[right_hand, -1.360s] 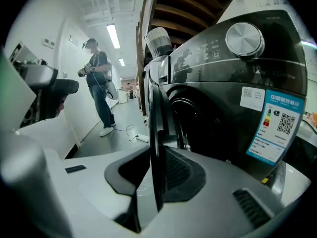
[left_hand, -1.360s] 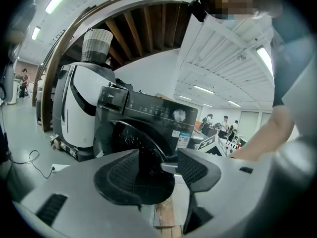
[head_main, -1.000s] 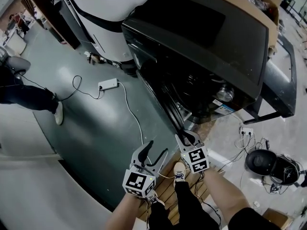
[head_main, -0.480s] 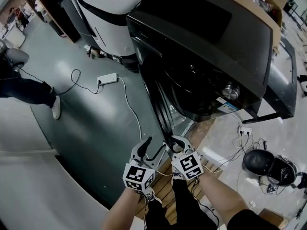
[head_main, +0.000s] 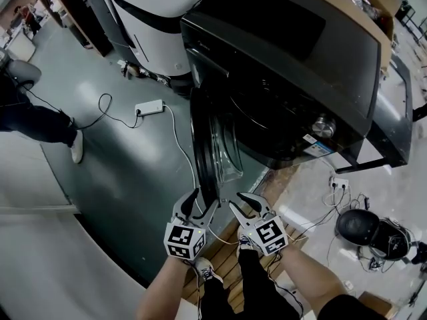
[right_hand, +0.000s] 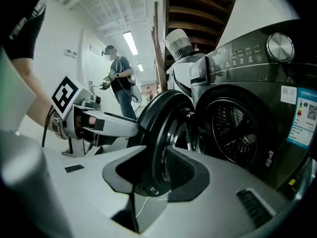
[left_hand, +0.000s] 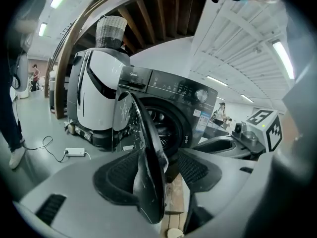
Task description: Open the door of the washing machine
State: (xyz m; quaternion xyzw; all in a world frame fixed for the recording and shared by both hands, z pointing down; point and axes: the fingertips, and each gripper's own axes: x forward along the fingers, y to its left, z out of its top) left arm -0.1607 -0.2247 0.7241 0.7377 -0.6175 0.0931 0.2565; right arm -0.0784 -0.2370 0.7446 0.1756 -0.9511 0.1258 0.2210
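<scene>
Swinging the half-open door (head_main: 212, 149) wider: rim sits between spread fingers of left gripper (head_main: 205, 199), so pull along the hinge arc; right gripper (head_main: 237, 201) likewise apart, empty, door just beyond its tips

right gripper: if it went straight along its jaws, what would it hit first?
The door. Its rim already sits between the right gripper's spread jaws, so pushing on would probably bottom that rim in the gap. The drum lies right of that line, though depth is hard to judge.
</scene>
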